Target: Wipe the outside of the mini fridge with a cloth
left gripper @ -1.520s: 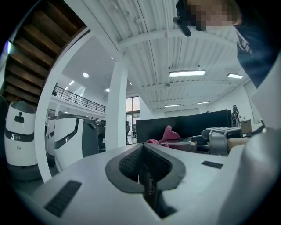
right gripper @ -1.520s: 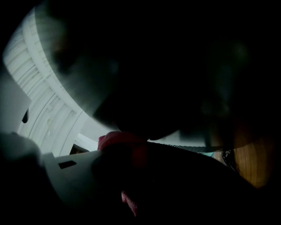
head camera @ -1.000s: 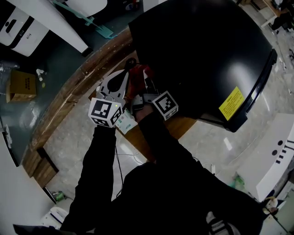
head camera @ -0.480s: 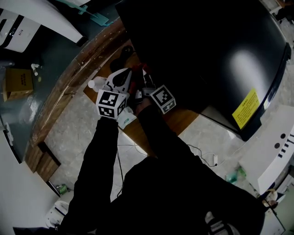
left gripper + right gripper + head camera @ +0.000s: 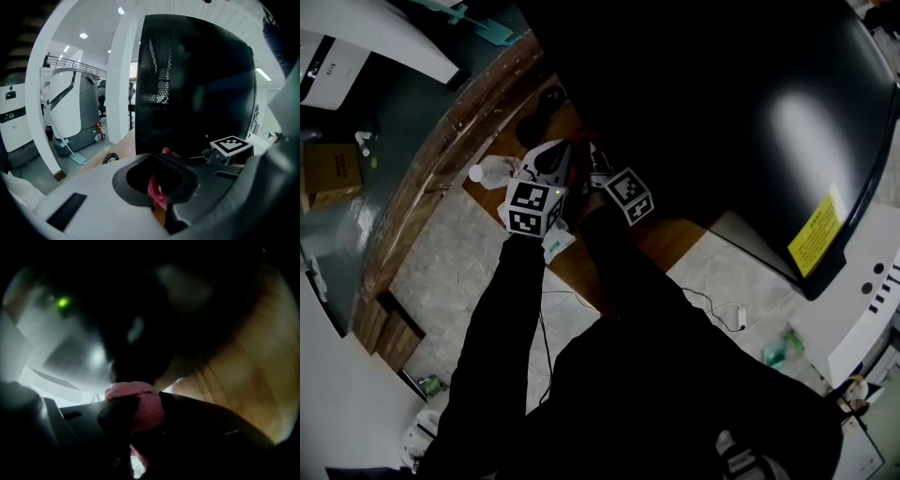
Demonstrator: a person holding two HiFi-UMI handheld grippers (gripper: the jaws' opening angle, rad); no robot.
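The black mini fridge (image 5: 722,112) fills the upper right of the head view and stands on a wooden table (image 5: 666,239). Its dark side wall (image 5: 197,89) rises just beyond the left gripper. A red cloth (image 5: 577,155) is bunched between my two grippers, close to the fridge's lower left edge. My left gripper (image 5: 551,161) is shut on the cloth (image 5: 157,190). My right gripper (image 5: 596,161) is shut on a pink-red wad of the same cloth (image 5: 136,404), pressed near the dark fridge surface (image 5: 140,333). The right gripper's marker cube (image 5: 231,144) shows in the left gripper view.
A clear plastic bottle (image 5: 487,172) and a white packet (image 5: 559,242) lie on the table by my left gripper. A dark coiled cable (image 5: 534,127) sits further back. A yellow label (image 5: 816,240) marks the fridge. White machines (image 5: 70,108) stand on the floor to the left.
Both grippers have stayed together on the cloth and drifted slightly along the fridge's edge. The bottle has come into view beside the left gripper.
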